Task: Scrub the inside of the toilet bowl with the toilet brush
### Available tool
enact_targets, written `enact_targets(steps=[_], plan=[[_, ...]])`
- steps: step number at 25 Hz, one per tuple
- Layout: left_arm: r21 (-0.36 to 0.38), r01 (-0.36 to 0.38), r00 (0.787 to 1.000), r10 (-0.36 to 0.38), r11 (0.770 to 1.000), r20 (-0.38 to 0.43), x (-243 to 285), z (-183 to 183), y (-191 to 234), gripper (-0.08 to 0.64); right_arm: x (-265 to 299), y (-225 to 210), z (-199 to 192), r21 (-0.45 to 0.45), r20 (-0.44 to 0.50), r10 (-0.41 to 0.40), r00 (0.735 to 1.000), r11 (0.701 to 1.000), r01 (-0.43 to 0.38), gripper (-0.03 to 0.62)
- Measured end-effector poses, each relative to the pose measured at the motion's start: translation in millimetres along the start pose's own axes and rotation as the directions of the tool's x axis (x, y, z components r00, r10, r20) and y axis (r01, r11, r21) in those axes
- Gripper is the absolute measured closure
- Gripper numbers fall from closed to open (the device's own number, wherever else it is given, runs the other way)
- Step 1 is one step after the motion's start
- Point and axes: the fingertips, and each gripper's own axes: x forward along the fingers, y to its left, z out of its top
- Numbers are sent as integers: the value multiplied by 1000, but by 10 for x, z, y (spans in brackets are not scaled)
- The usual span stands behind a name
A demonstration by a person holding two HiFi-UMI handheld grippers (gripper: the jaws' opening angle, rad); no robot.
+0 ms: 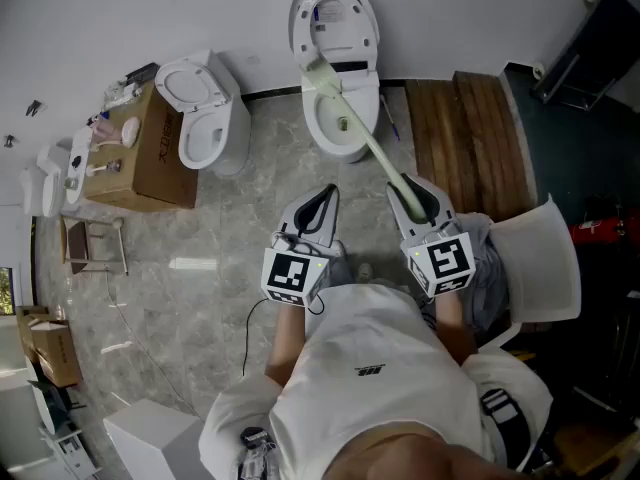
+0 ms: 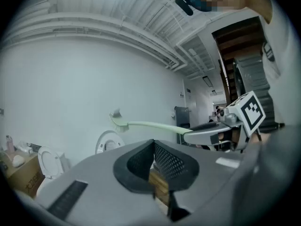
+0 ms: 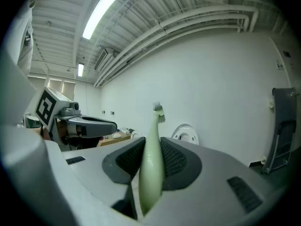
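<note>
Grey marbled floor (image 1: 200,238) runs up to a white wall where two toilets stand side by side, both with their lids raised. Beside the smaller toilet (image 1: 205,128) sits a cardboard box (image 1: 160,153), and a wooden platform (image 1: 460,128) lies on the other side of the larger toilet (image 1: 318,133). The person stands facing that larger one, with a white chair (image 1: 545,268) just behind to their right.

The right gripper (image 1: 408,190) has its jaws clamped on the end of the pale green toilet brush (image 1: 365,138). From above, the handle slants across the open bowl, and the brush head (image 1: 316,68) shows up by the raised lid at the back, not down inside the bowl.

The left gripper (image 1: 322,203) hangs level with the right one, a little apart. Its jaws are pressed together with nothing between them.
</note>
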Motion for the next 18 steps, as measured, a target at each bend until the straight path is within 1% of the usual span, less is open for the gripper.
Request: enact_targets(steps=[3, 7, 12, 18], plan=[[-2, 3, 1000, -3, 1000, 0, 12, -7, 40, 551, 46, -2, 11, 5, -1, -3, 1000, 1000, 3, 500], [-9, -3, 1000, 3, 1000, -2, -1, -42, 102, 551, 83, 4, -11, 38, 0, -8, 1000, 999, 8, 499], [-25, -21, 1000, 21, 999, -5, 46, -78, 294, 551, 227, -12, -37, 32, -18, -11, 1000, 999, 12, 499], [-23, -34, 999, 34, 999, -9, 203, -139, 539, 551, 458, -128, -63, 37, -29, -30, 999, 999, 32, 499]])
